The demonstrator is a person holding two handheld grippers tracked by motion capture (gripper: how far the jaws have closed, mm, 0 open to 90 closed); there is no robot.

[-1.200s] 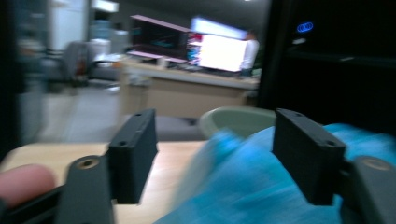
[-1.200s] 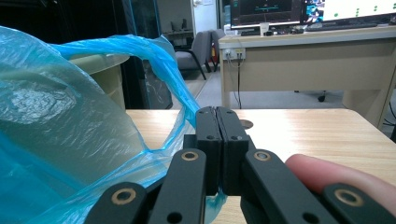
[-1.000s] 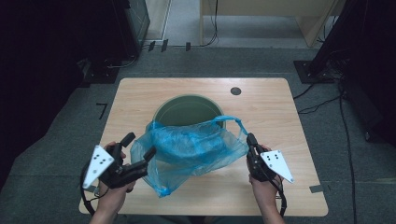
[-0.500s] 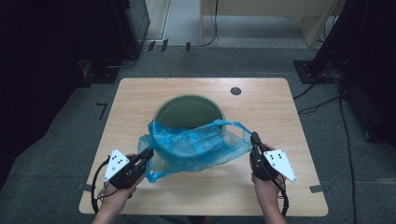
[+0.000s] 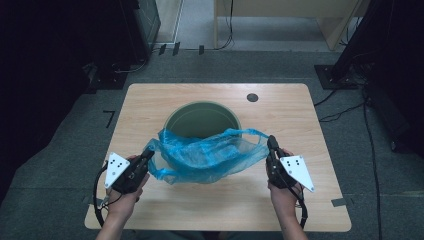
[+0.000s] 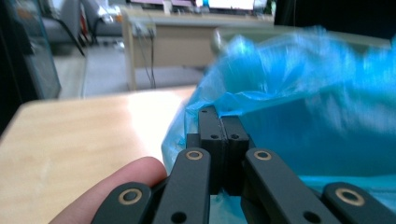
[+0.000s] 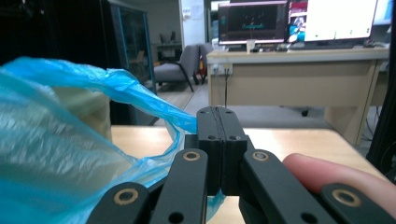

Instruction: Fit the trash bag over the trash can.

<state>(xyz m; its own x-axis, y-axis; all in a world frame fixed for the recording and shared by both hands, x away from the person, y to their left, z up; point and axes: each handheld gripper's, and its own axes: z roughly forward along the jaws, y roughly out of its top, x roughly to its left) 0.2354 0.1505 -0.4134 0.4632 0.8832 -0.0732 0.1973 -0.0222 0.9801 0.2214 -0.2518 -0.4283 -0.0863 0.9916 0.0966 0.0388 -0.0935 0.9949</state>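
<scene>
**Bag stretched over bin**

My left claw point(image 5: 145, 159) and right claw point(image 5: 270, 145) are each clamped tight on an edge of the blue bag point(image 5: 207, 157). It hangs between them, just in front of the green bin point(image 5: 202, 117) on the counter point(image 5: 280, 107). I hold it wide, probably to line the bin.

The blue bag point(image 5: 207, 156) drapes over the near rim of the green bin point(image 5: 202, 119), hiding that rim and much of the bin's inside in the high view. In the left gripper view the bag's upper folds point(image 6: 299, 70) are blurred, and its right side runs off the picture's edge. In the right gripper view the bag point(image 7: 56, 140) is cut off at the left and screens most of the bin behind it.
</scene>
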